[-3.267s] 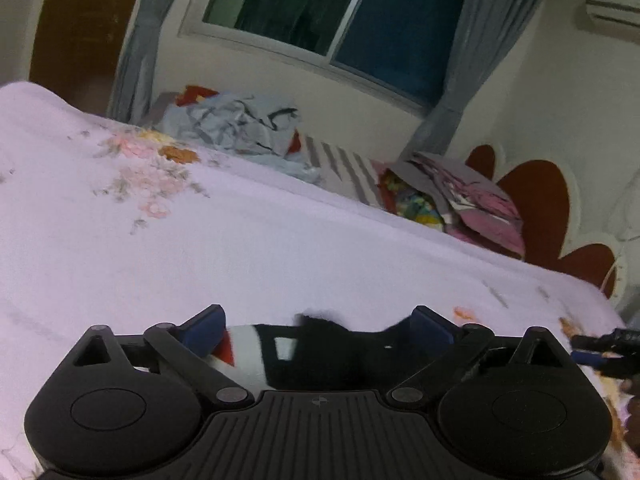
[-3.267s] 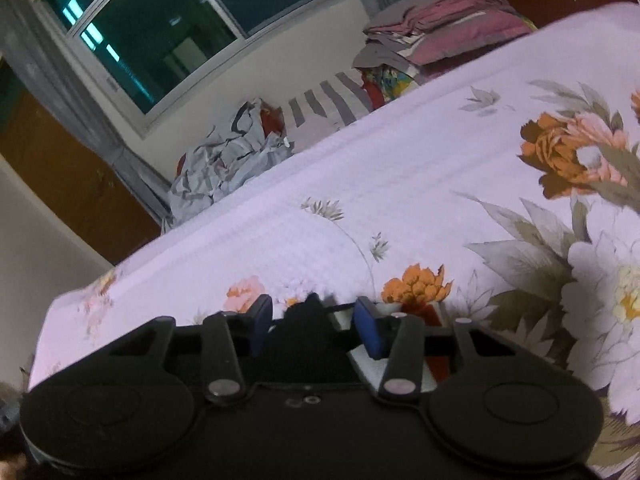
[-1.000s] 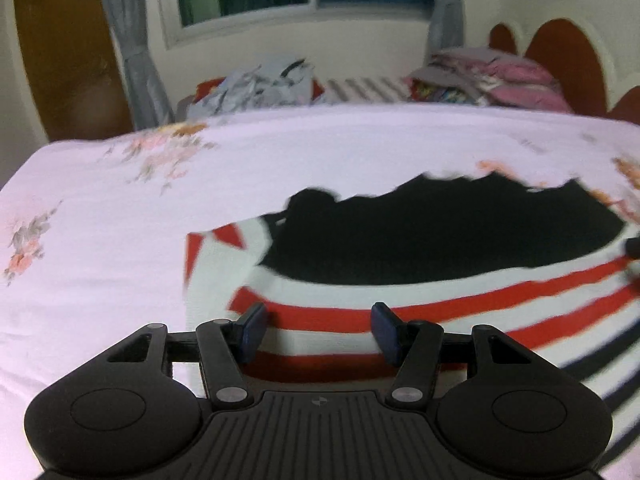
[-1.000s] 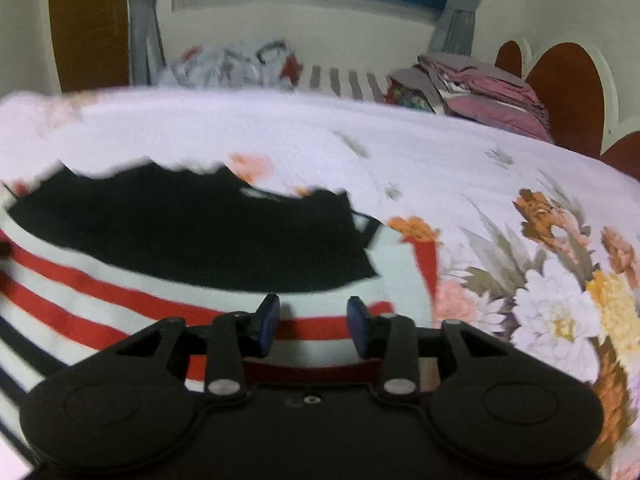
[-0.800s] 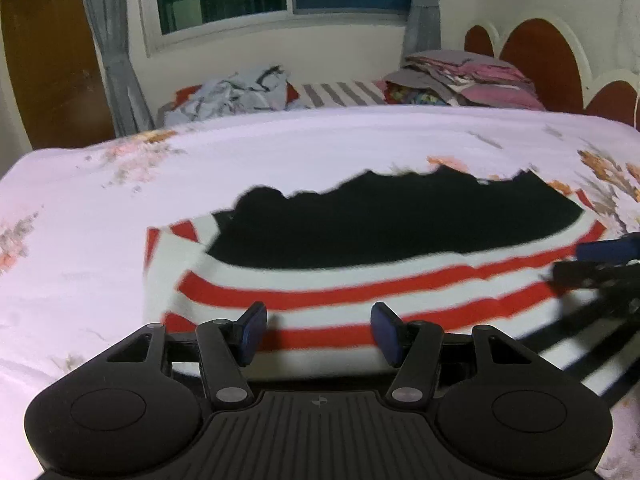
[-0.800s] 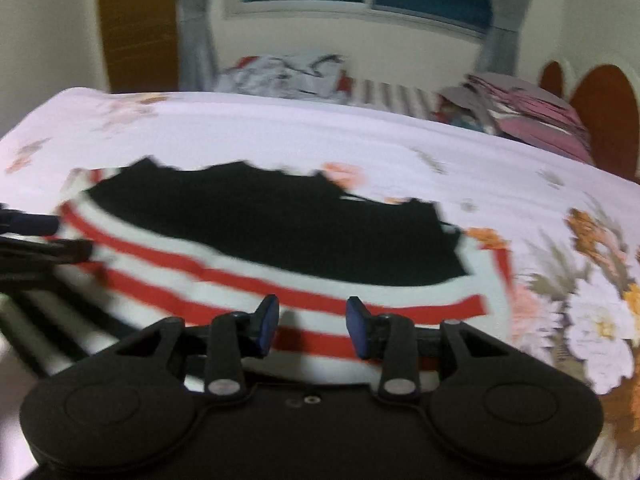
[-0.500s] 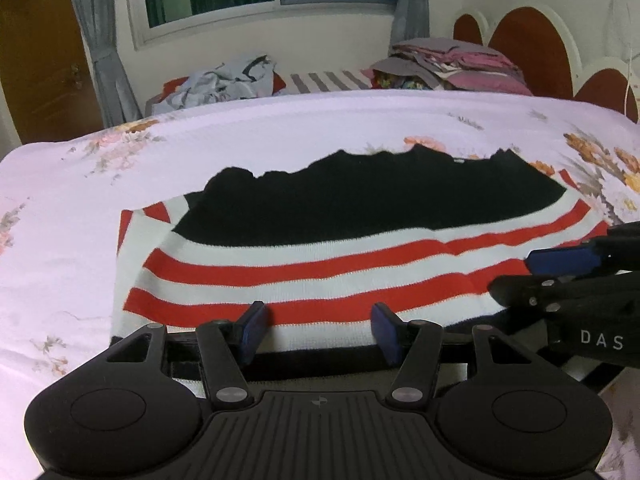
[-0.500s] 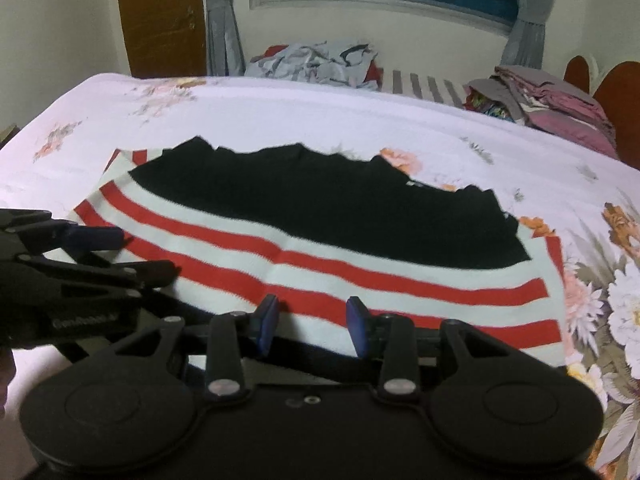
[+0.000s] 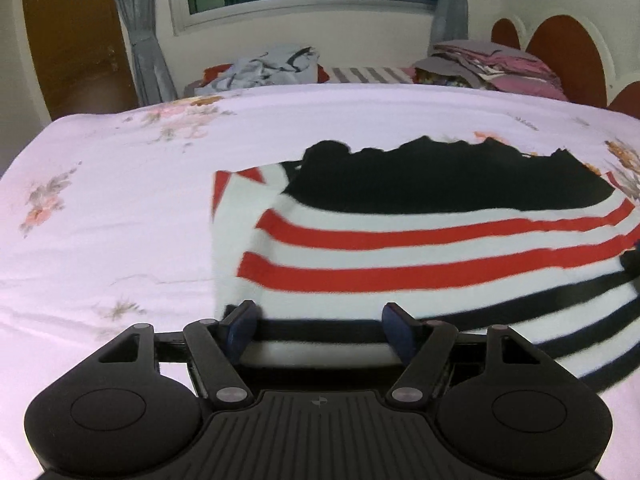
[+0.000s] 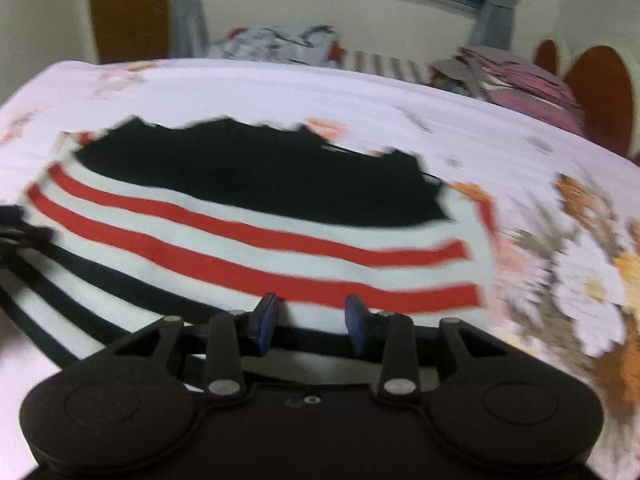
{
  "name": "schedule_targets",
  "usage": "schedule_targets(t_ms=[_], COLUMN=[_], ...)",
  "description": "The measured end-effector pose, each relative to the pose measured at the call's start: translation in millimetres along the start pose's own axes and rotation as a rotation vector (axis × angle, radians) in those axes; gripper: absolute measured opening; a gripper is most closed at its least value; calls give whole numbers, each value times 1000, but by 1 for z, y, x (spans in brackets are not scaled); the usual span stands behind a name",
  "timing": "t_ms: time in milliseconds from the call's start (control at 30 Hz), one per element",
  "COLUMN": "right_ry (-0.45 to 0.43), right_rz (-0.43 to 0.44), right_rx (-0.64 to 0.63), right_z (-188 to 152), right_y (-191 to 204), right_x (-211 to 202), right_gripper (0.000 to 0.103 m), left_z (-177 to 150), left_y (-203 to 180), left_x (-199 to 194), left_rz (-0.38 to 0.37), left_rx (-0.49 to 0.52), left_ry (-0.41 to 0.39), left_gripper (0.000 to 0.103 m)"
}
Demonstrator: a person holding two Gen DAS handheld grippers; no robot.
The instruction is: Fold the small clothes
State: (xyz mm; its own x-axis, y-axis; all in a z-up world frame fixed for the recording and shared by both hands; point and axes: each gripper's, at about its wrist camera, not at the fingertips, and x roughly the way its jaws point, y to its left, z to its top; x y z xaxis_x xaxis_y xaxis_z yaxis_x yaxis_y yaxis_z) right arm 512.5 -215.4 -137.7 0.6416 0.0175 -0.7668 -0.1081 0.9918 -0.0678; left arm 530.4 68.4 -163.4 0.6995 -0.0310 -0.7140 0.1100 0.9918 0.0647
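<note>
Striped sweater [image 9: 420, 248] lies spread flat on the floral bedsheet [image 9: 120, 208], its long axis running left to right across both views, black top part at the far side and the red, then black, stripes toward the near hem. Both tools sit at that near hem: the left gripper [image 9: 320, 330] over the left end, the right gripper [image 10: 310, 322] over the right end, so each hand is nearest its own corner and the cloth stretches away from the fingers toward the far side of the bed. Left jaws have just been opening and stand wide; the right ones have also just been opening but stand narrower. Knit shows in the gap between each pair, yet the pads do not seem to press on it, so nothing looks held. The hem itself is hidden under the gripper bodies, and motion blur smears the right view, so whether a fingertip touches fabric I cannot tell. Sleeves are hard to make out.
</note>
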Motion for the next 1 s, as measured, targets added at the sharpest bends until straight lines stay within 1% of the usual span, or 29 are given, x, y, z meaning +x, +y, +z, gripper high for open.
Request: schedule_targets(t_ms=[33, 67, 100, 133, 167, 200, 300, 467, 500, 533, 567, 600, 633, 700, 767, 867, 1000], right_ry=[9, 30, 30, 34, 43, 51, 76, 111, 116, 98, 41, 1, -20, -50, -39, -14, 21], right_rz=[-12, -61, -68, -47, -39, -44, -79, -108, -130, -159, -147, -104, -47, 19, 57, 105, 112], right_rx=[17, 18, 22, 47, 54, 38, -28, -35, -49, -54, -45, -29, -7, 1, -2, 9, -31], right_z=[-3, -8, -12, -17, -20, -21, -22, -22, -19, -17, -15, -15, -14, -14, -16, -20, -28], right_y=[-9, -19, -27, -37, -41, -41, -32, -33, -31, -25, -16, -9, 2, 24, 48, 68, 84], right_x=[-1, -1, -3, -6, -8, -10, -12, -14, -17, -23, -35, -44, -51, -55, -49, -40, -31], right_gripper=[44, 41, 40, 38, 34, 32, 31, 31, 31, 32, 34, 35, 34, 33, 33, 33, 35], left_z=[-2, -4, -5, -6, -6, -6, -4, -6, -6, -4, -4, -6, -8, -10, -12, -18, -25], left_y=[4, 4, 4, 3, 2, 0, -3, -2, -3, -6, -12, -21, -33, -51, -65, -82, -87], left_x=[-1, -2, -3, -3, -3, -2, -1, -6, -10, -18, -29, -39, -46, -48, -45, -40, -39], left_rz=[-9, -4, 1, 3, 7, 14, 26, 18, 23, 39, 39, 13, -9, -43, -64, -64, -61], left_rx=[-1, 14, 27, 28, 27, 30, 26, 53, 53, 53, 62, 85, 110, 111, 93, 86, 99], left_ry=[-3, -6, -10, -10, -9, -7, -2, -4, 1, 1, -18, -42, -53, -46, -22, -3, 6], left_gripper=[68, 65, 65, 65, 65, 65, 65, 65, 65, 65, 65, 65, 65, 65, 65, 65, 65])
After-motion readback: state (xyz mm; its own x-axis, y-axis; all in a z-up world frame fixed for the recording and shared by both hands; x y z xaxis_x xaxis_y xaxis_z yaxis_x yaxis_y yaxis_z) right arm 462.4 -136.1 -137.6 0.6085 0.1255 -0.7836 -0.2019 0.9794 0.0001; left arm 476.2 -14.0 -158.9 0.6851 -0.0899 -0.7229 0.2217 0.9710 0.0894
